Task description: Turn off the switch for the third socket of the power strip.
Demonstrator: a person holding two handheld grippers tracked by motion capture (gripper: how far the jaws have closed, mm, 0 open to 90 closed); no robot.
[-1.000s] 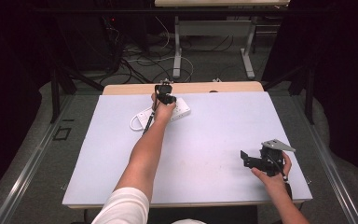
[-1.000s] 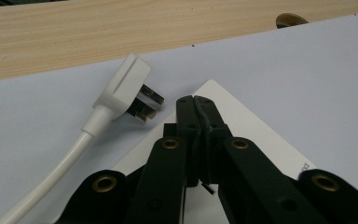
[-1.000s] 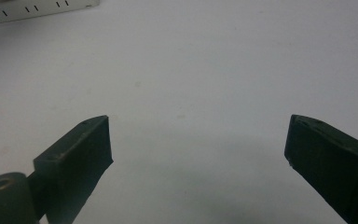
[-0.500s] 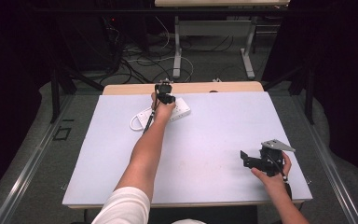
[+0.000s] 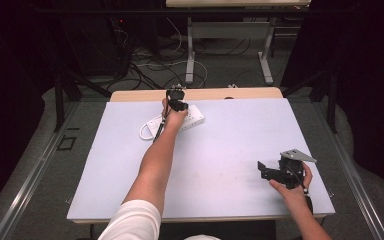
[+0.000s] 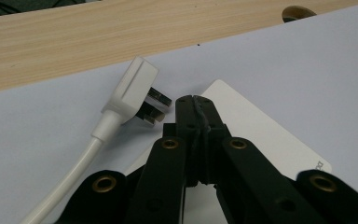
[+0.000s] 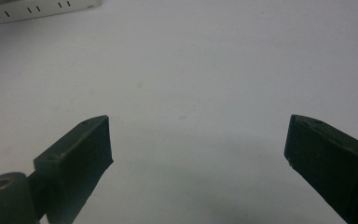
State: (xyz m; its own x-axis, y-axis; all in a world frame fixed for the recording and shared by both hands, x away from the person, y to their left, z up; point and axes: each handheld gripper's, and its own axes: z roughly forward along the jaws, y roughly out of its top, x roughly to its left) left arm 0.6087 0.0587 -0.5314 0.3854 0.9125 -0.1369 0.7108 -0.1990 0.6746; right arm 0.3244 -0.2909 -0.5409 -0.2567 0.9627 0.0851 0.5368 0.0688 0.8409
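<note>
A white power strip (image 5: 194,118) lies at the far side of the pale mat (image 5: 230,150), its white cable (image 5: 147,131) looped to the left. My left gripper (image 5: 176,100) hovers over the strip's far end. In the left gripper view, the left gripper (image 6: 196,100) is shut with nothing between its jaws, just above the strip (image 6: 265,137). The white plug (image 6: 131,88) lies loose to the left of the tips, prongs pointing at them. My right gripper (image 5: 264,170) rests low at the near right, and the right gripper (image 7: 198,135) is open wide over bare mat. The strip's edge (image 7: 37,11) shows far off.
A wooden table edge (image 5: 205,94) runs along the far side of the mat, also seen as a wooden strip (image 6: 121,32) behind the plug. Beyond the table stand a desk frame (image 5: 227,30) and floor cables (image 5: 150,60).
</note>
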